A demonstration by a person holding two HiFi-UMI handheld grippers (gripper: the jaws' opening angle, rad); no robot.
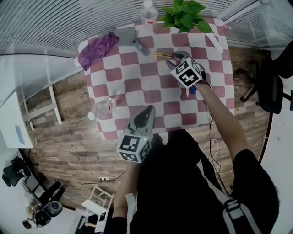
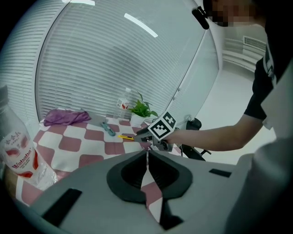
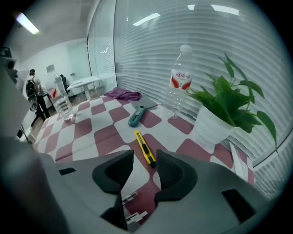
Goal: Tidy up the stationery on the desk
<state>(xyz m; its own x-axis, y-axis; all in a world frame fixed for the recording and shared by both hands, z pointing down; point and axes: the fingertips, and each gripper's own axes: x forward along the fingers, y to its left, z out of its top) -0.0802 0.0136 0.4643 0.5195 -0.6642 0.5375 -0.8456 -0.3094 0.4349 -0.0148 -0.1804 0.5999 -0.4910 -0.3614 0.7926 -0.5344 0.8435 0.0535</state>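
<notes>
A yellow utility knife [image 1: 161, 55] lies on the checked tablecloth [image 1: 137, 87] toward the far side. My right gripper [image 1: 176, 56] hovers just to the right of it. In the right gripper view the jaws of the right gripper [image 3: 145, 160] stand open, and the near end of the yellow knife [image 3: 144, 147] lies just ahead of the gap with no pad touching it. A teal utility knife [image 1: 140, 46] lies farther back, also seen as the teal knife [image 3: 136, 116]. My left gripper [image 1: 147, 110] is raised over the near table edge, shut and empty, its tips [image 2: 147, 153] meeting.
A potted plant [image 1: 185, 13] and a water bottle [image 1: 149, 10] stand at the far edge. A purple cloth [image 1: 97, 49] lies at the far left corner. A clear plastic bottle [image 1: 104, 108] sits near the left edge. A small blue item [image 1: 192, 90] lies under my right forearm.
</notes>
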